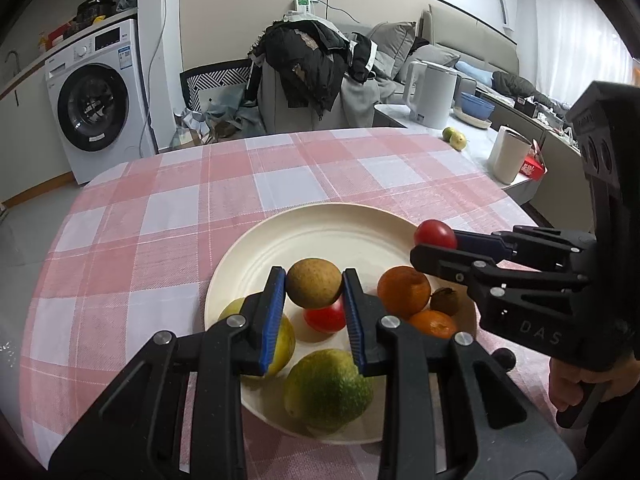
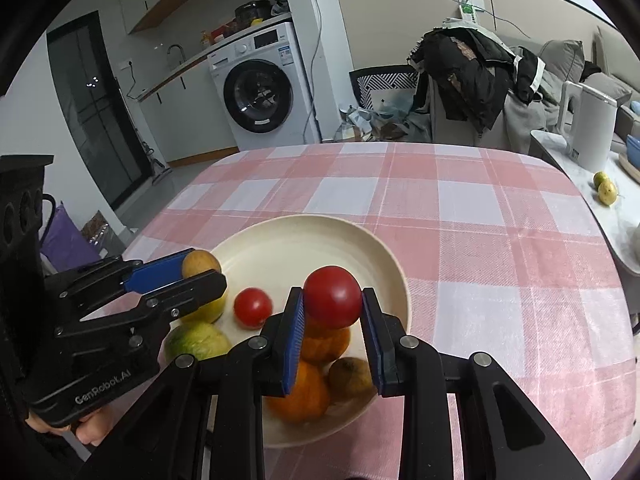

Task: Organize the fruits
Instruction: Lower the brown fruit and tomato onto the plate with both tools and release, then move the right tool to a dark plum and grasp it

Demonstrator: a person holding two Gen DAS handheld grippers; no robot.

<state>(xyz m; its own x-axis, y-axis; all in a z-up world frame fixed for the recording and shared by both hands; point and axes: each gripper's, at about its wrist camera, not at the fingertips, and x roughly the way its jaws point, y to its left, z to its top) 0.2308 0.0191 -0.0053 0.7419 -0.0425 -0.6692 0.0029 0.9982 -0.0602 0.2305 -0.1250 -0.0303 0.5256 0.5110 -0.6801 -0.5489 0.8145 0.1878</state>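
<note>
**Two fruits held above the plate**

A living area with a washing machine [image 1: 98, 96] at the back wall and a chair draped in dark clothing [image 1: 308, 64] lies beyond the bench [image 1: 160, 216], which carries a pink-and-white checked cloth. The cream plate [image 1: 320, 232] is the reference point for all positions below.

Left hand-held gripper [image 1: 314, 286]: blue pads clamped on a brownish-yellow round fruit [image 1: 314, 282], held over the near-left part of the plate.

Right hand-held gripper [image 2: 333, 300]: closed on a red tomato [image 2: 333, 297], held over the right side of the plate, above the oranges.

On the plate:
- a second red tomato [image 1: 326, 318], near the centre;
- a green citrus fruit [image 1: 326, 388], at the near rim;
- a yellow-green fruit [image 1: 286, 340], at the left, partly hidden by the left finger;
- a large orange [image 1: 404, 292] and a small orange [image 1: 434, 324], touching, at the right;
- a small brown fruit [image 1: 446, 300], just beside the oranges at the right rim.

Well beyond the plate, on a separate white surface, stand a white kettle [image 1: 430, 94], a blue bowl [image 1: 476, 106] and two small green fruits [image 1: 454, 137].
</note>
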